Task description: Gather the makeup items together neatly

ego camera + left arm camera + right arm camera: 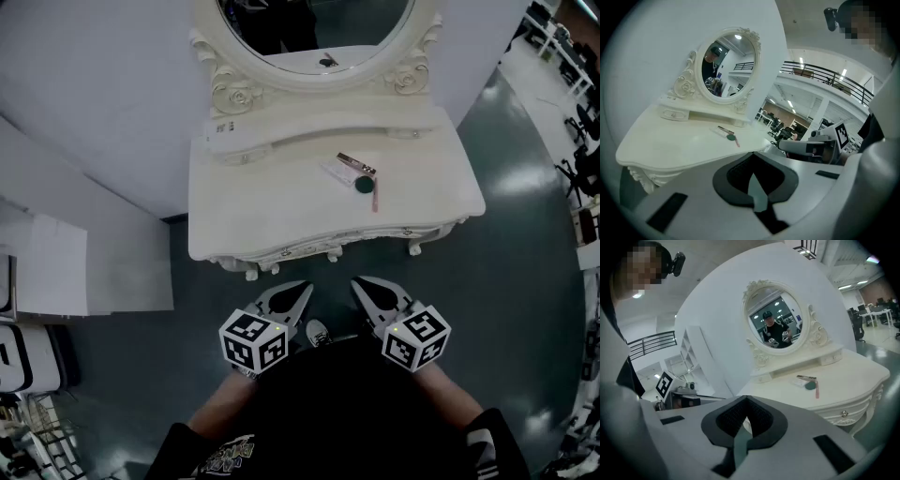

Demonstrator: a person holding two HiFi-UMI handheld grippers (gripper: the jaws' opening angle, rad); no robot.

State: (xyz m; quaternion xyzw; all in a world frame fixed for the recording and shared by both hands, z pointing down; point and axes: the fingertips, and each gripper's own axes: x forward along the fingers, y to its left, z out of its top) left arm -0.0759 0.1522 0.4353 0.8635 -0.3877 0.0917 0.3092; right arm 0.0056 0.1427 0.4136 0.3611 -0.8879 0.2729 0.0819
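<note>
Vanity table white; floor grey; left gripper, right gripper: jaws closed, empty.

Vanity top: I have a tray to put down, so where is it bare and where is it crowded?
The vanity top is bare across its left half, from the left edge inward, and along the front edge. It is crowded right of centre, where the green compact, pink stick and tube lie together.

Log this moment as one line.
left gripper: shut, empty | right gripper: shut, empty | makeup items: close together on table, not held
</note>
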